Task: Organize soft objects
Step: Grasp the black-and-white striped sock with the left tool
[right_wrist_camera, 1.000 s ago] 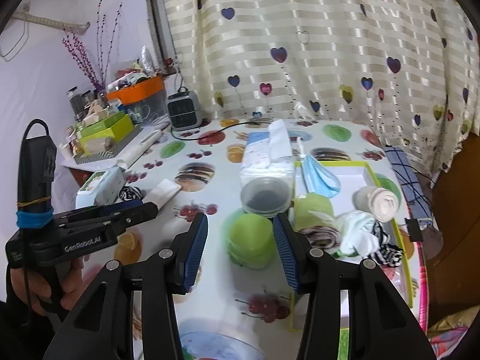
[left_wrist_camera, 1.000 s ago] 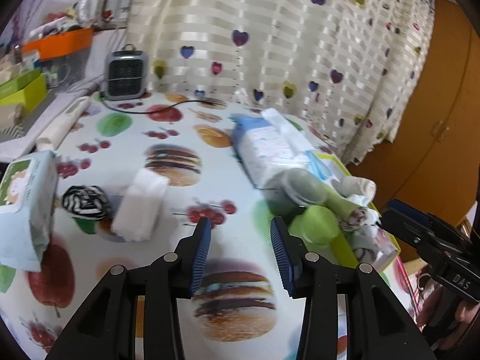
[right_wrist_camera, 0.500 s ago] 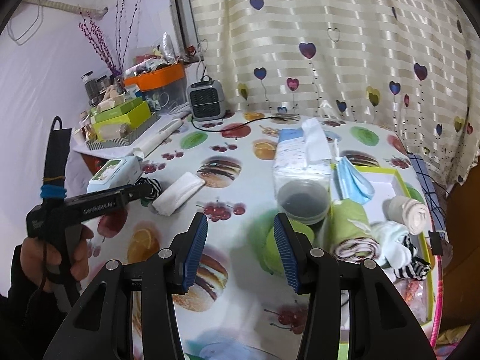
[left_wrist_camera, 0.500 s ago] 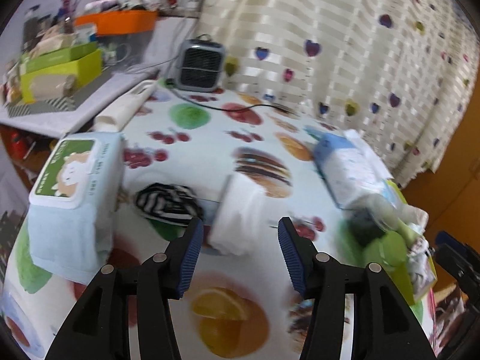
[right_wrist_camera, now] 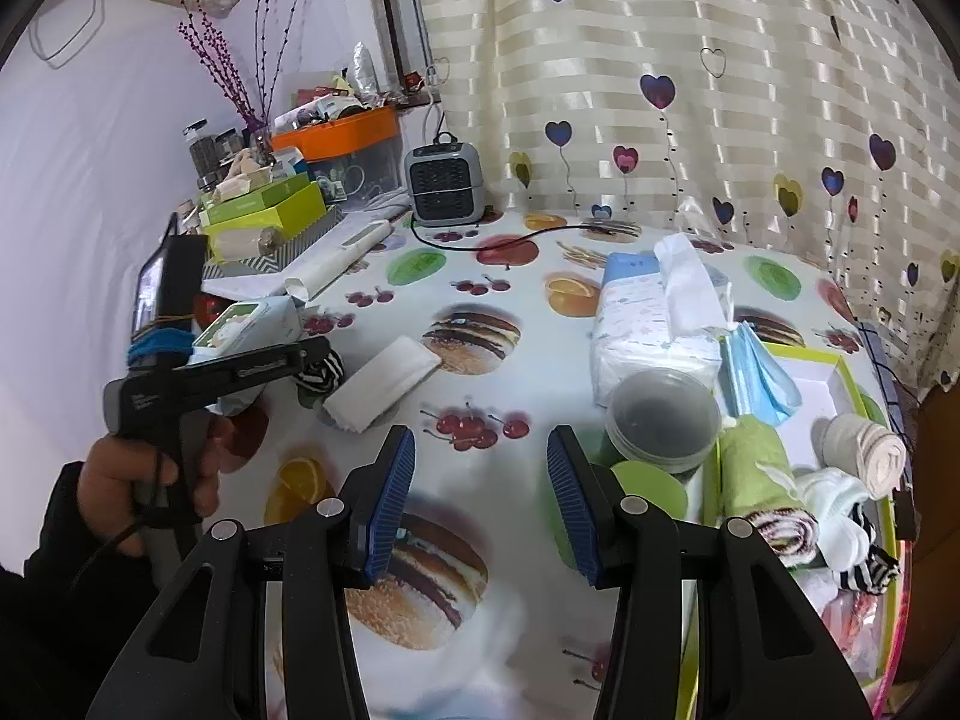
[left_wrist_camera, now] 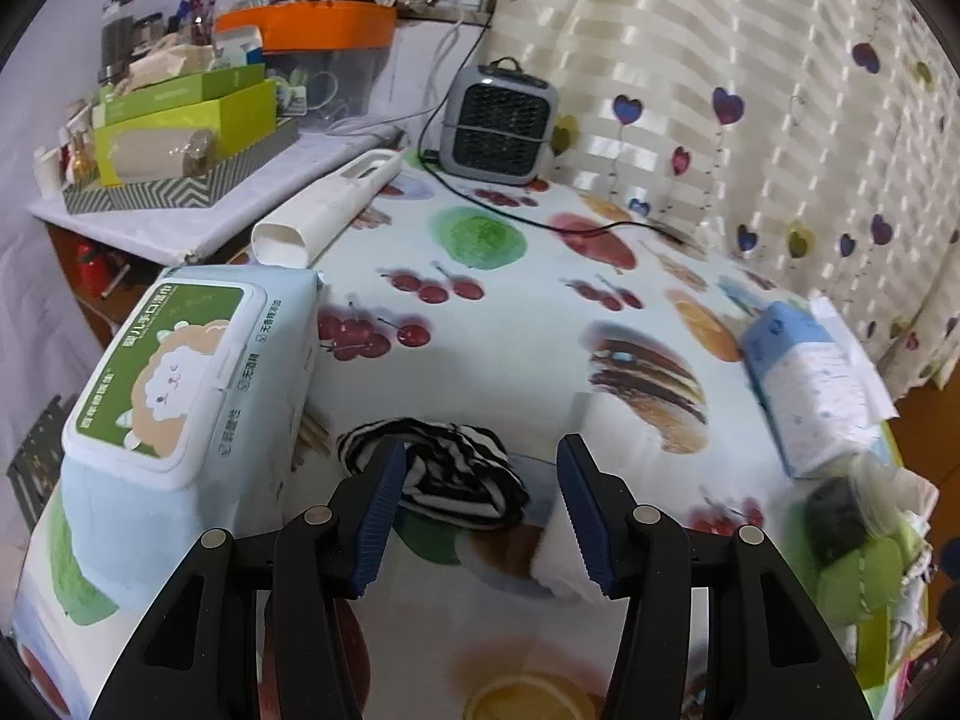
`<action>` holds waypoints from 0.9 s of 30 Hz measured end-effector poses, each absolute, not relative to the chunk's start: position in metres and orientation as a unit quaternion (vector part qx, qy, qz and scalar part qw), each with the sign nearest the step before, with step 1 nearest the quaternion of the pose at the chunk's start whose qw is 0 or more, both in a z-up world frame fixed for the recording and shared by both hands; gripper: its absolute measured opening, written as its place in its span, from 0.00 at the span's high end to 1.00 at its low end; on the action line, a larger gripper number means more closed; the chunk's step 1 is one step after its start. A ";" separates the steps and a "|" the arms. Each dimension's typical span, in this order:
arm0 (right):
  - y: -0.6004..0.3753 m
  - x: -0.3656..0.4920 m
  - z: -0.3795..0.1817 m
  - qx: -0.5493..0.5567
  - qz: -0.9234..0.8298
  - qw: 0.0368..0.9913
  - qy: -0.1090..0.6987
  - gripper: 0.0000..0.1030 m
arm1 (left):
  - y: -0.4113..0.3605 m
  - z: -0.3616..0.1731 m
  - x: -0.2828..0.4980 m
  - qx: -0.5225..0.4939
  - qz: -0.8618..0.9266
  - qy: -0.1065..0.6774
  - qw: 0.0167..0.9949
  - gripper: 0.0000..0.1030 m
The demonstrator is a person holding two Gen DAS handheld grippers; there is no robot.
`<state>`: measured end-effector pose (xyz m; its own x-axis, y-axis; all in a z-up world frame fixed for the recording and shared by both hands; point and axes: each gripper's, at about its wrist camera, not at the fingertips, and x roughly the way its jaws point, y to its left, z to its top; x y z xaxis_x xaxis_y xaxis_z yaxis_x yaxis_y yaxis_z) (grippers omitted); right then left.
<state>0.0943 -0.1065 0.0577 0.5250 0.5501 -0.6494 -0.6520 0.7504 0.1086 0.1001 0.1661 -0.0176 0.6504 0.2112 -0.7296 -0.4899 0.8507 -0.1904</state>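
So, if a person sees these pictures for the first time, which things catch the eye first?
Probably the bright tablecloth printed with burgers and fruit, which covers the whole table. Next, the black-and-white striped rolled sock, lying just ahead of the open left gripper, beside a large wet-wipe pack with a green lid. At the table's right edge, a green-rimmed tray holds more rolled socks.

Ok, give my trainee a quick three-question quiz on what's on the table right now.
1. True or false: the left gripper holds the striped sock.
2. What lies just right of that sock?
3. The grey heater stands: A) in the tray, B) by the curtain, C) on the wipes pack.

Key: 1 false, its jaws are open around it; 2 the folded white cloth; 3 B.
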 end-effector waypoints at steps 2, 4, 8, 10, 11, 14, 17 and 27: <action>-0.104 0.096 0.058 -0.074 0.347 0.869 0.344 0.54 | 0.167 -0.020 0.104 -0.184 0.200 0.372 0.888 0.50; -0.100 0.097 0.059 -0.074 0.351 0.869 0.341 0.54 | 0.165 -0.023 0.109 -0.184 0.194 0.381 0.885 0.50; -0.093 0.096 0.059 -0.079 0.360 0.865 0.339 0.54 | 0.163 -0.036 0.118 -0.183 0.173 0.406 0.879 0.50; -0.090 0.096 0.058 -0.081 0.363 0.864 0.340 0.54 | 0.159 -0.038 0.118 -0.170 0.167 0.406 0.882 0.53; -0.090 0.096 0.058 -0.081 0.363 0.864 0.340 0.54 | 0.158 -0.039 0.119 -0.169 0.161 0.407 0.883 0.63; -0.089 0.097 0.057 -0.081 0.361 0.863 0.343 0.54 | 0.153 -0.040 0.120 -0.170 0.140 0.413 0.884 0.84; -0.089 0.098 0.056 -0.081 0.360 0.863 0.345 0.54 | 0.147 -0.041 0.119 -0.175 0.111 0.419 0.884 0.91; -0.060 0.110 0.047 -0.103 0.371 0.852 0.356 0.54 | 0.118 -0.037 0.091 -0.165 0.030 0.419 0.892 0.92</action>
